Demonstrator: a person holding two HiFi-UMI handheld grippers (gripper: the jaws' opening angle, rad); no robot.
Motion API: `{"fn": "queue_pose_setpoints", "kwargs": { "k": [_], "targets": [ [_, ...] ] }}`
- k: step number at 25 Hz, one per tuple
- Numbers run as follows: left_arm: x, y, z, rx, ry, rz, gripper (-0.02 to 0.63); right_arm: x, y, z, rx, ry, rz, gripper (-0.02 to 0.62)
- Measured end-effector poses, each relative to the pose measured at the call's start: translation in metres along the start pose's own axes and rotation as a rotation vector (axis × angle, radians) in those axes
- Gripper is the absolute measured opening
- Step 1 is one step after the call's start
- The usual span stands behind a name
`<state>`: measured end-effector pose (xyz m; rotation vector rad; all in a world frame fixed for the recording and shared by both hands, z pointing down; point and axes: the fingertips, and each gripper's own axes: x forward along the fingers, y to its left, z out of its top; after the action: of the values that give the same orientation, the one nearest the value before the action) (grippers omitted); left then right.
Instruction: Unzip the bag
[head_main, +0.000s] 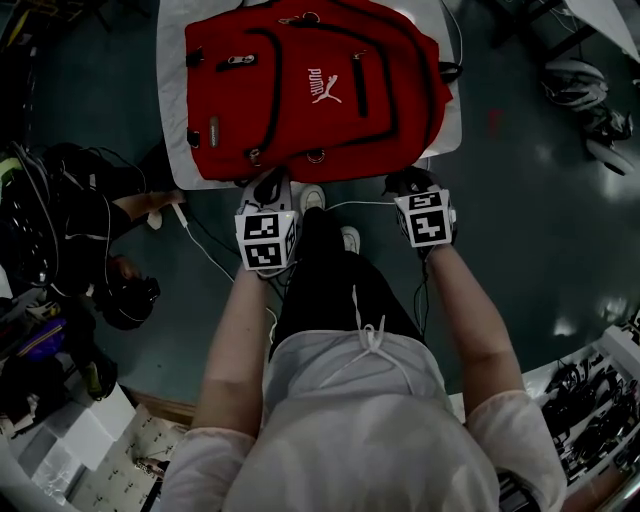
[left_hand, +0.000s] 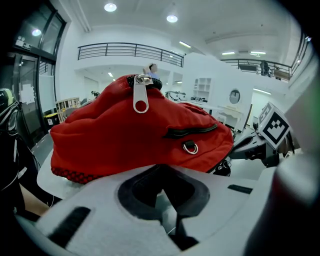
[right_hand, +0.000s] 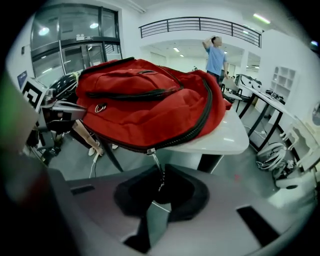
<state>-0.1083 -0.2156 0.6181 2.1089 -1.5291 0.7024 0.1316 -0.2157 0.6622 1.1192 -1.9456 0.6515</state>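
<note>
Head view shows the red bag (head_main: 310, 90) lying flat on a white table (head_main: 170, 60), with its bottom edge near the person. A thin zipper pull (right_hand: 156, 170) hangs down from the bag's black zipper at that edge. Its tip ends just above the right gripper (right_hand: 157, 215), whose tongs are pressed together. The left gripper (left_hand: 167, 210) sits beside it at the same edge. Its tongs are together too, with nothing in them. A big silver pull (left_hand: 141, 97) sits on top of the bag. Far behind, a person in a blue shirt (right_hand: 216, 52) stands.
</note>
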Motion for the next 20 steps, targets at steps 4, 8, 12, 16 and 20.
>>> {"fn": "queue_pose_setpoints", "kwargs": {
  "k": [4,8,12,16,20],
  "targets": [
    [-0.002,0.0,0.002,0.005,0.001,-0.003,0.02,-0.007,-0.013,0.001,0.002,0.009,-0.02,0.04],
    [-0.005,-0.001,0.003,0.006,-0.003,-0.008,0.02,-0.015,-0.03,0.002,0.02,0.016,-0.051,0.04],
    [-0.005,-0.002,0.002,0.017,0.003,-0.02,0.02,-0.015,-0.051,0.0,0.035,0.023,-0.088,0.04],
    [-0.004,-0.002,0.002,0.026,0.008,-0.033,0.02,-0.018,-0.053,0.0,0.072,0.031,-0.096,0.041],
    [-0.004,-0.001,0.002,0.038,0.018,-0.035,0.02,-0.022,-0.042,-0.001,0.118,0.042,-0.091,0.041]
  ]
}}
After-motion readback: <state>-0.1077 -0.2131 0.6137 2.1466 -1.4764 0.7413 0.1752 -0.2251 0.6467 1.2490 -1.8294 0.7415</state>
